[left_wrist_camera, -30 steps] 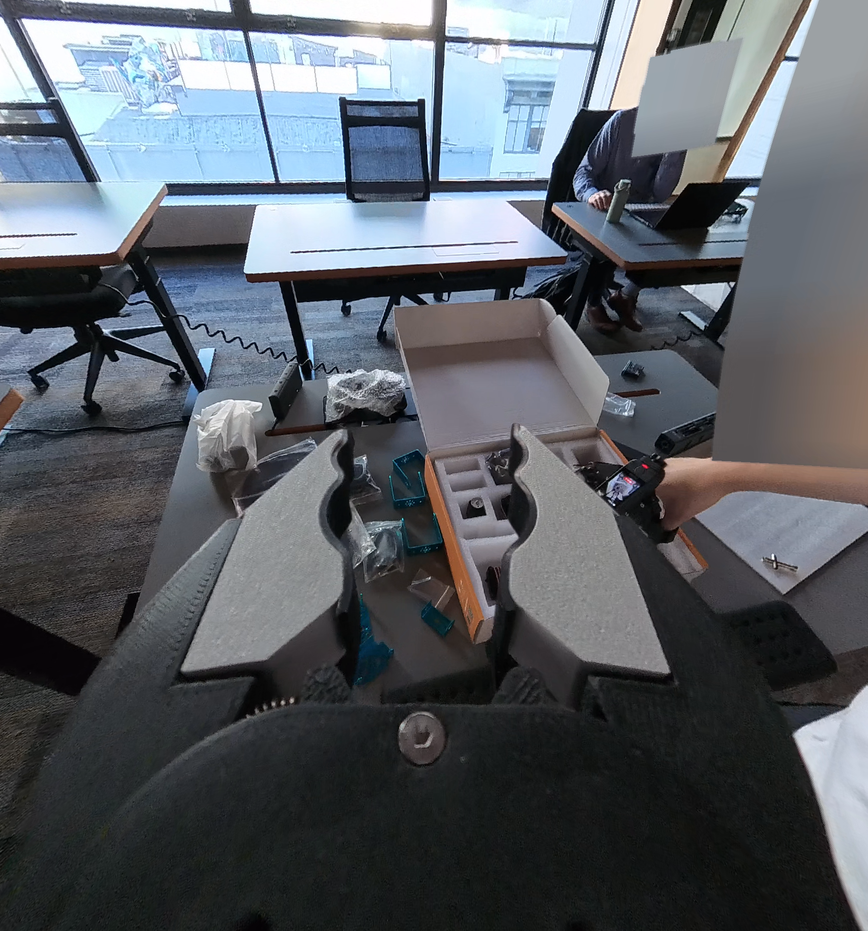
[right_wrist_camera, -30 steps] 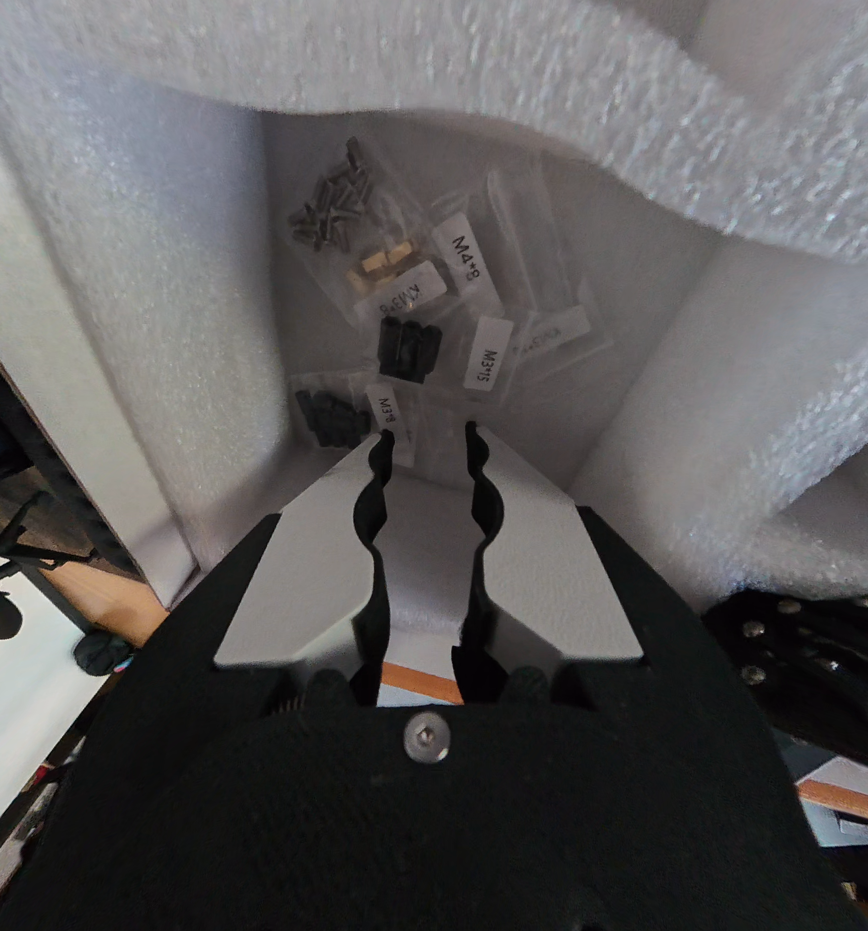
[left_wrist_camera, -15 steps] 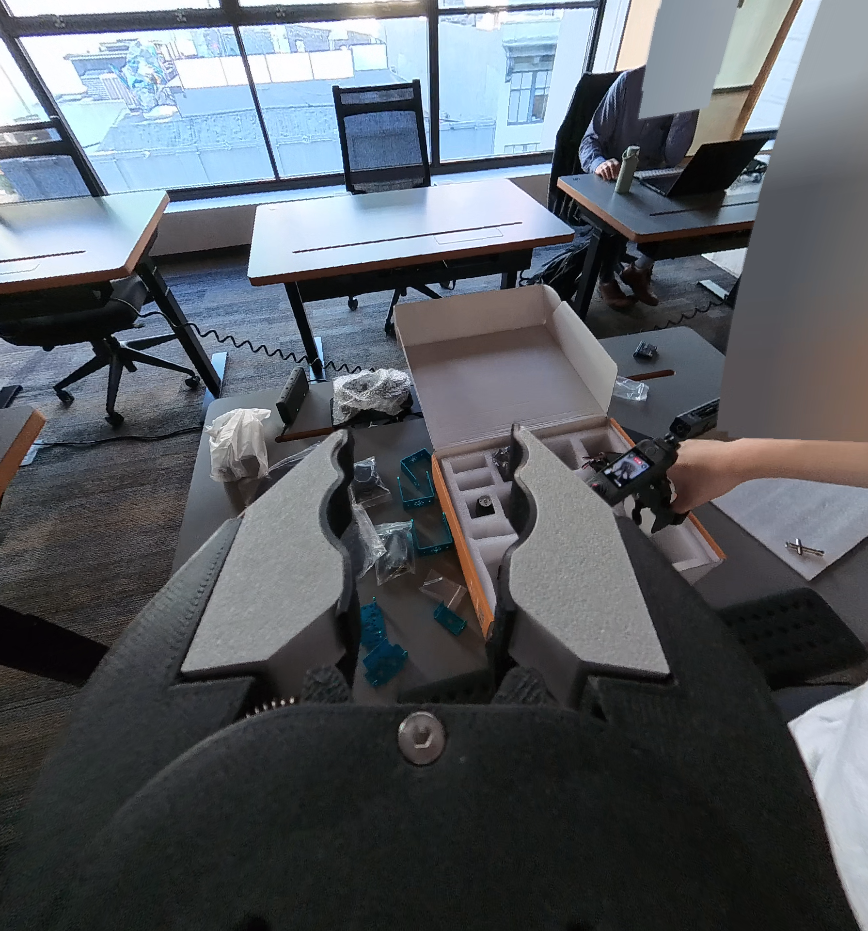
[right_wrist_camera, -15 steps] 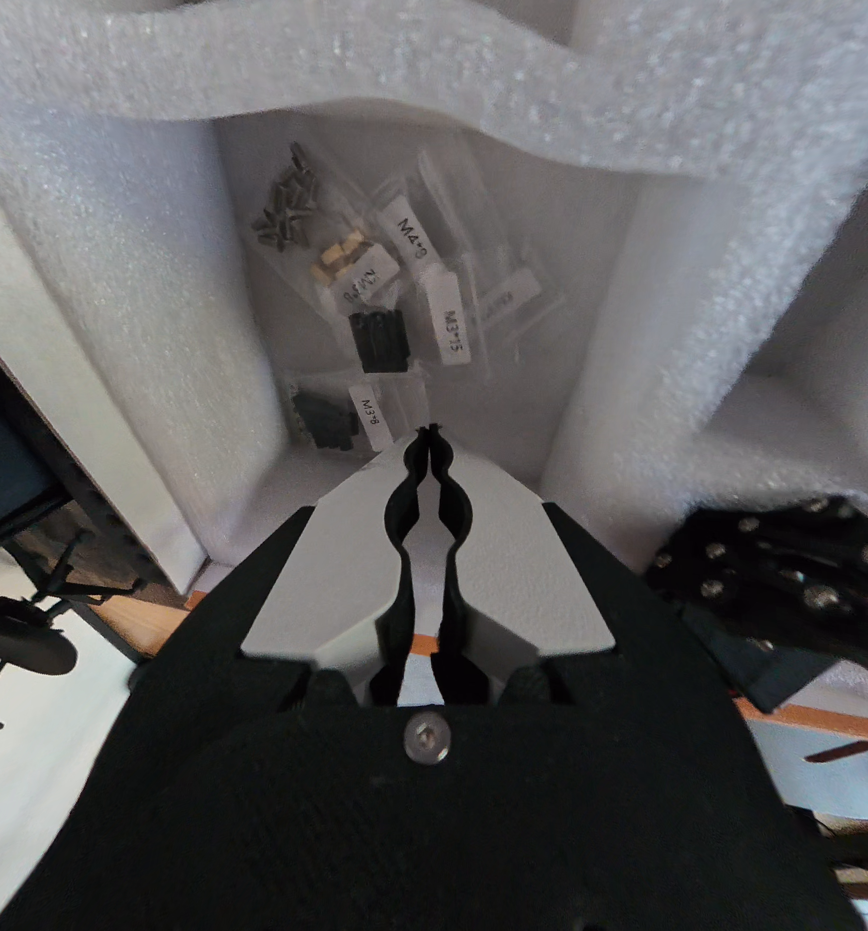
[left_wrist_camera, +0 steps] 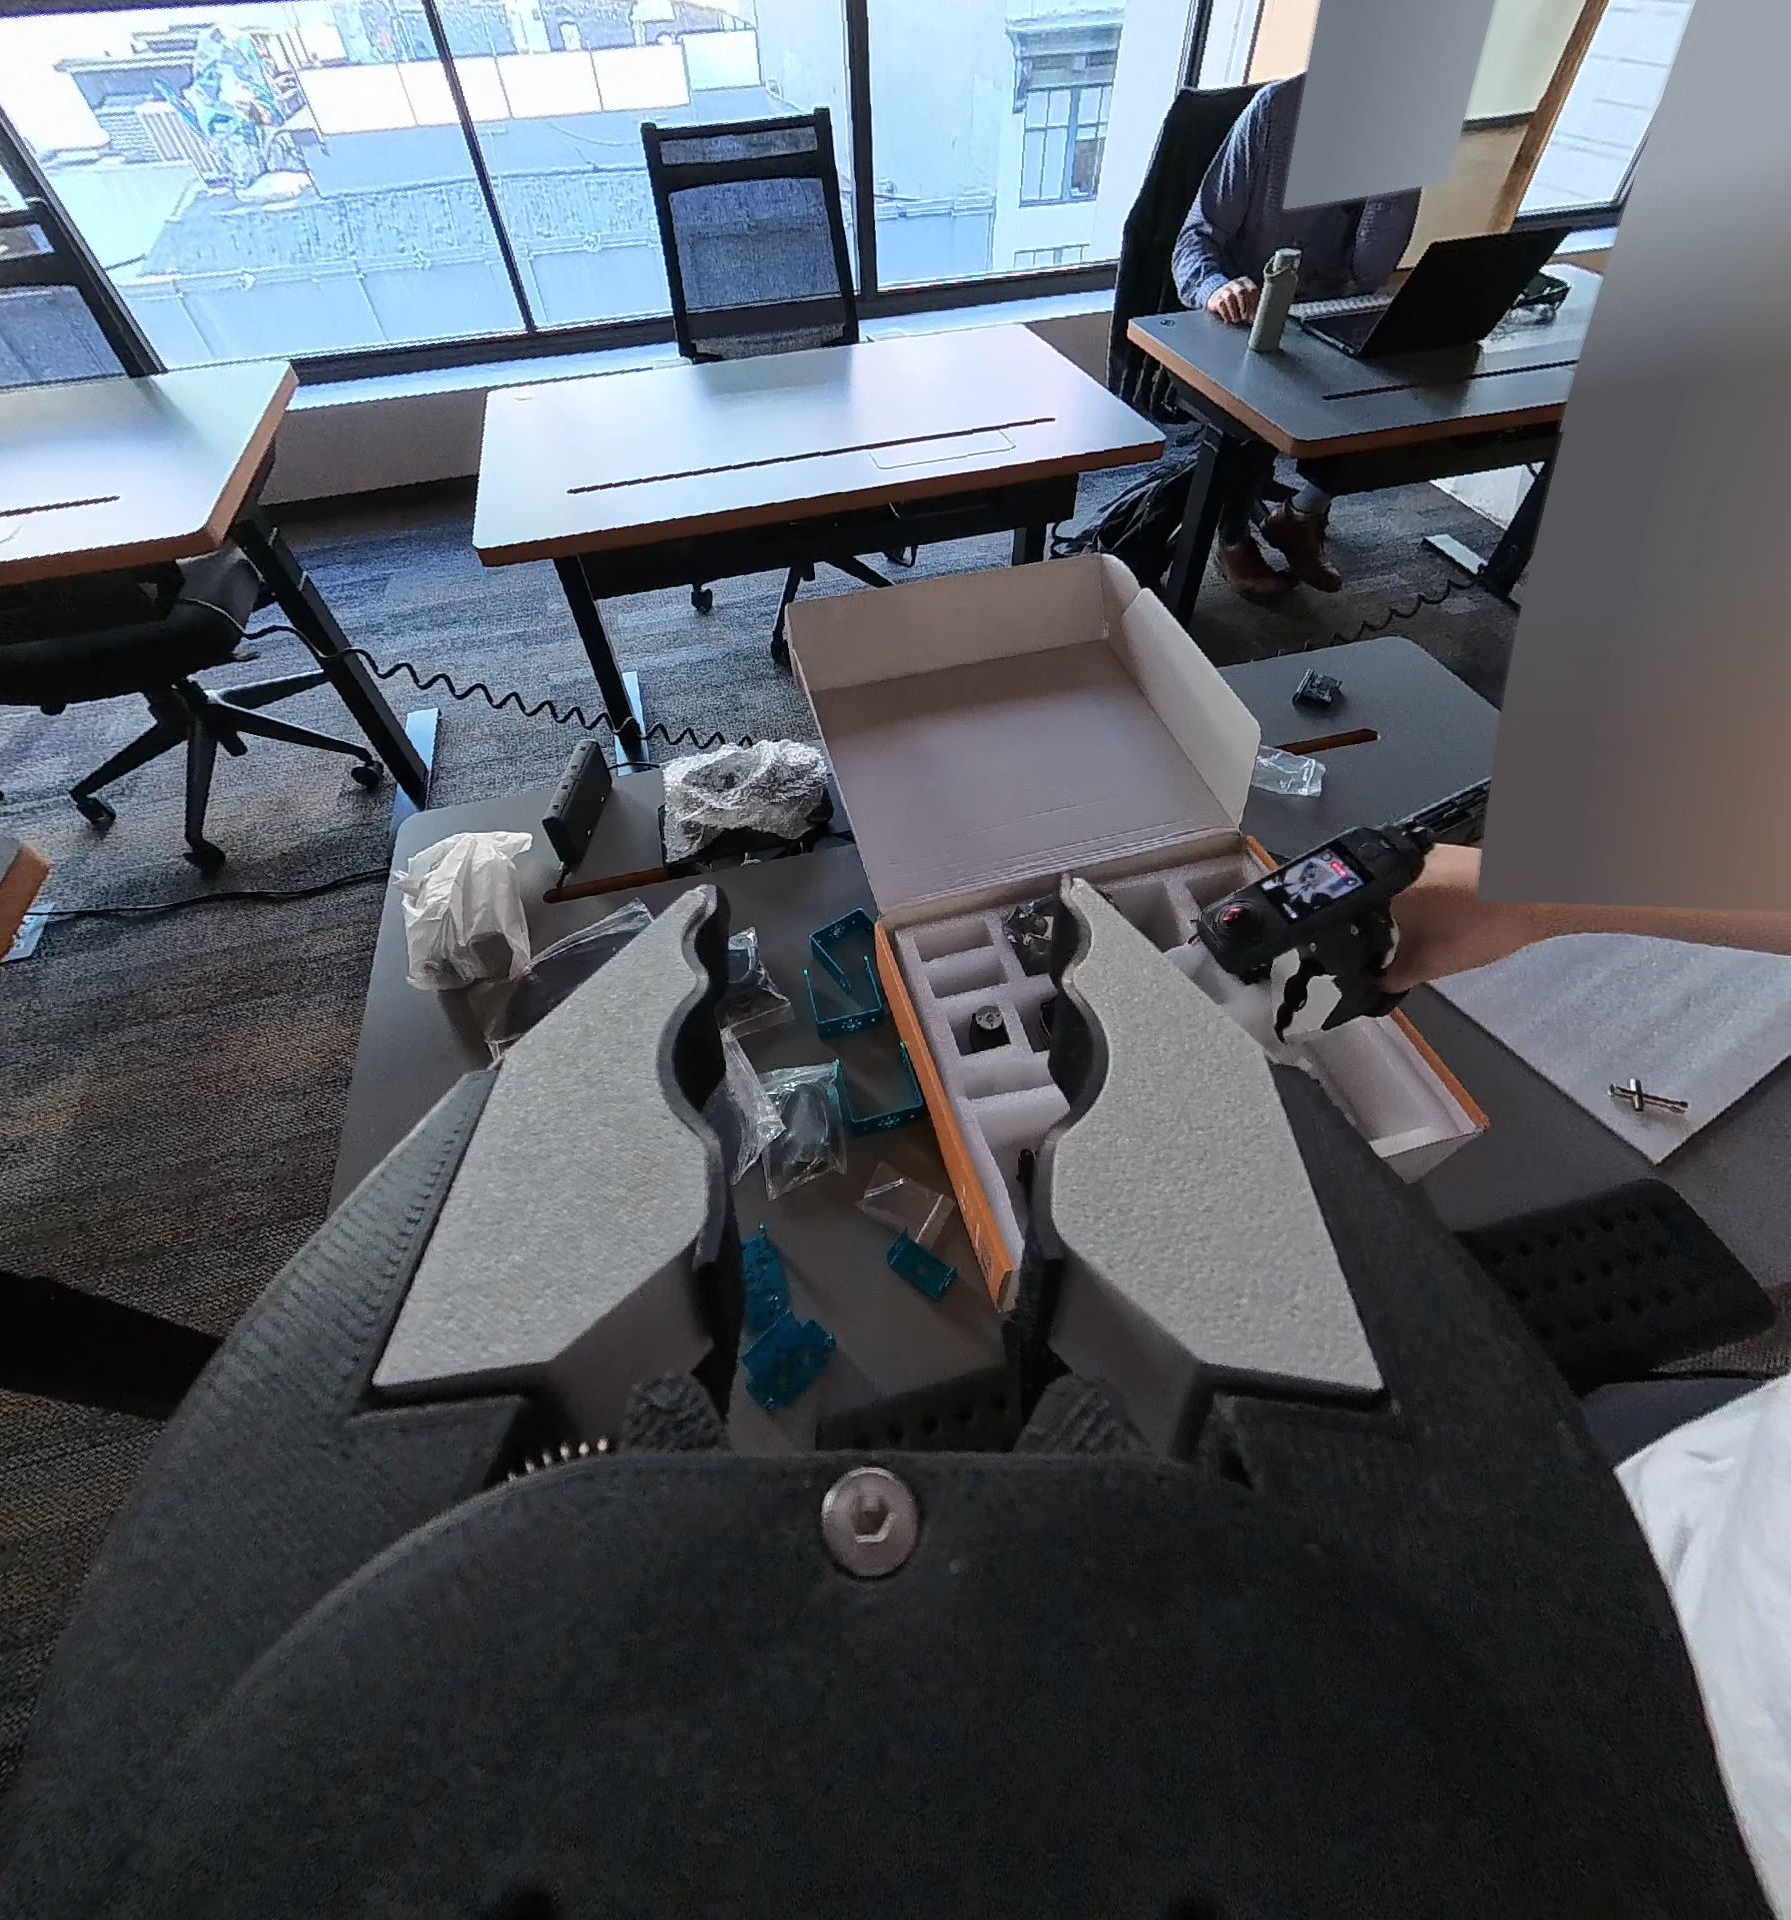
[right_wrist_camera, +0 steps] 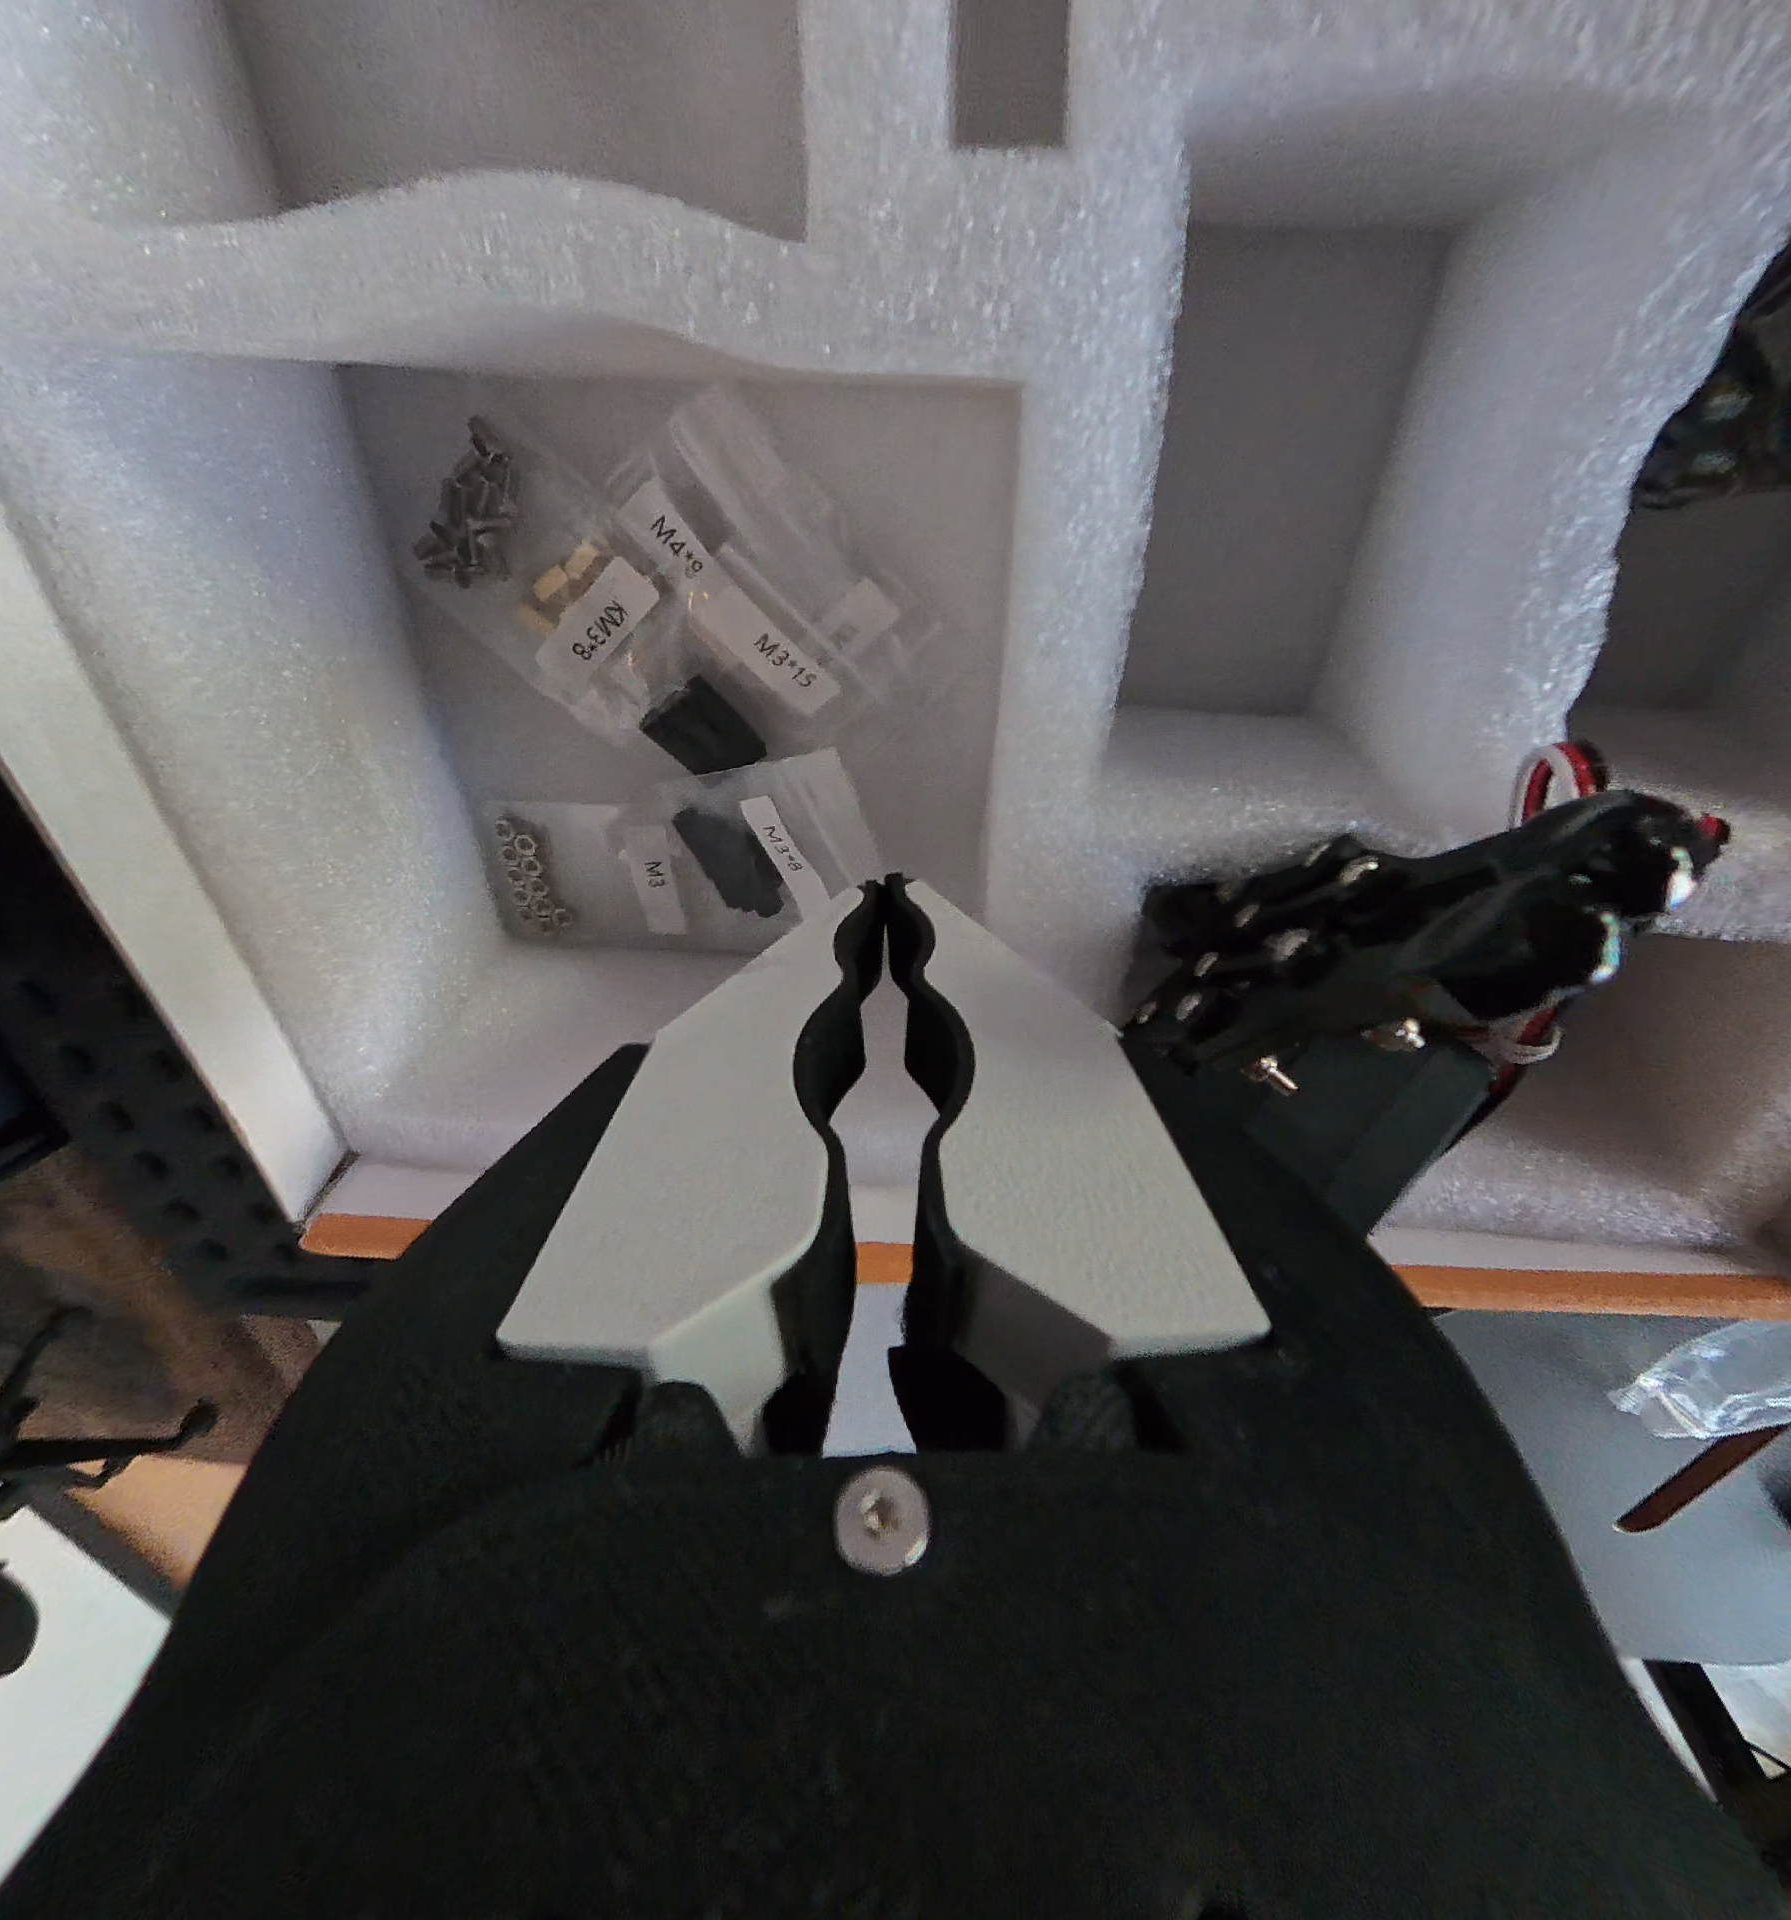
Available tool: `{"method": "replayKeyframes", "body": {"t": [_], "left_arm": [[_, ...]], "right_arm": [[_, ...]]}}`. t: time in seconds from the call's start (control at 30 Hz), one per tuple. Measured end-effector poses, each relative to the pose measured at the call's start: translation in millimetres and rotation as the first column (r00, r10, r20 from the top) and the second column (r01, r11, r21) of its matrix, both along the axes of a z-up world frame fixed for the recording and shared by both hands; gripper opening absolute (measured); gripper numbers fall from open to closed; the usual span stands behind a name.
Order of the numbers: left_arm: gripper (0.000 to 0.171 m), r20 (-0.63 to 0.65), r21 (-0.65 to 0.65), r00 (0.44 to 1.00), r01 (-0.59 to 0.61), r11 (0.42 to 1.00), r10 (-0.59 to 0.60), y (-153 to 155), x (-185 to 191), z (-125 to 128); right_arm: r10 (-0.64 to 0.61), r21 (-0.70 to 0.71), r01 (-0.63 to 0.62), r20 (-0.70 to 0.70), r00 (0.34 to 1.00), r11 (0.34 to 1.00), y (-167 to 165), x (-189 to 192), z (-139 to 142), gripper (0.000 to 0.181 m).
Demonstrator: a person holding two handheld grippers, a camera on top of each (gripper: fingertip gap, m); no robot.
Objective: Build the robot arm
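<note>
My right gripper (right_wrist_camera: 889, 883) is shut, pinching the corner of a small clear bag of black screws (right_wrist_camera: 740, 857). It is over a compartment of the white foam tray (right_wrist_camera: 1078, 343) that holds several other labelled hardware bags (right_wrist_camera: 662, 582). A black metal claw assembly (right_wrist_camera: 1390, 935) with red and white wires lies in the compartment to the right. My left gripper (left_wrist_camera: 886, 914) is open and empty, held high above the dark table (left_wrist_camera: 423, 997). The open cardboard box (left_wrist_camera: 1016, 748) and the right gripper (left_wrist_camera: 1306, 987) also show in the left wrist view.
Blue metal brackets (left_wrist_camera: 844, 971) and clear bags (left_wrist_camera: 797, 1122) lie on the table left of the box. A white crumpled bag (left_wrist_camera: 460, 909) and bubble wrap (left_wrist_camera: 740, 790) sit farther back. A foam sheet (left_wrist_camera: 1639, 1023) lies at right. Desks, chairs and a seated person (left_wrist_camera: 1275, 208) stand behind.
My right gripper closed on the bag's corner, then pulled back and up out of the compartment. My left gripper rose and drew back slightly, still open.
</note>
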State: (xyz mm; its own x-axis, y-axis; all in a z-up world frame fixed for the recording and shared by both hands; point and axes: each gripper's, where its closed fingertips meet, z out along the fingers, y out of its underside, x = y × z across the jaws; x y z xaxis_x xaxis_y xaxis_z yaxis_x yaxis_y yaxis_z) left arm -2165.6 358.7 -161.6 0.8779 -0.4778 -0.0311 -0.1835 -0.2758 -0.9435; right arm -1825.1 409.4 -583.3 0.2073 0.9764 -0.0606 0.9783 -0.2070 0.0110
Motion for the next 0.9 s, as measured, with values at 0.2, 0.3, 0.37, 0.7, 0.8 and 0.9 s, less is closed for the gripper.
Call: {"method": "replayKeyframes", "body": {"t": [0.2,0.3,0.37,0.7,0.8,0.9], "left_arm": [[0.06,0.0,-0.006,1.0,0.019,1.0,-0.019,3.9,5.7,-0.5],[0.061,-0.013,-0.013,1.0,0.026,1.0,-0.026,4.7,8.6,-3.2],[0.061,-0.01,-0.024,0.999,0.032,0.999,-0.033,5.4,10.9,-6.9],[0.061,-0.014,-0.063,0.999,0.051,0.997,-0.052,9.2,18.2,-23.3],[0.061,0.001,-0.058,0.999,0.046,0.997,-0.046,8.1,14.5,-24.7],[0.061,0.033,-0.05,0.999,0.036,0.998,-0.035,8.4,9.3,-25.5]], "right_arm": [[-0.014,0.013,0.014,-0.015,1.0,1.0,-1.4,-0.9,-0.1,0.0],[-0.033,0.059,0.036,-0.052,0.998,0.998,4.7,-5.3,8.7,0.0],[-0.062,0.073,0.07,-0.105,0.993,0.995,8.2,-10.7,15.7,0.0],[-0.12,0.059,0.133,-0.183,0.976,0.989,-2.7,-8.0,22.3,0.018],[-0.189,-0.197,0.171,-0.075,0.979,0.965,-41.4,-1.3,19.6,0.012],[-0.1,-0.244,0.135,0.152,0.983,0.96,-50.6,20.4,0.8,0.008]]}}
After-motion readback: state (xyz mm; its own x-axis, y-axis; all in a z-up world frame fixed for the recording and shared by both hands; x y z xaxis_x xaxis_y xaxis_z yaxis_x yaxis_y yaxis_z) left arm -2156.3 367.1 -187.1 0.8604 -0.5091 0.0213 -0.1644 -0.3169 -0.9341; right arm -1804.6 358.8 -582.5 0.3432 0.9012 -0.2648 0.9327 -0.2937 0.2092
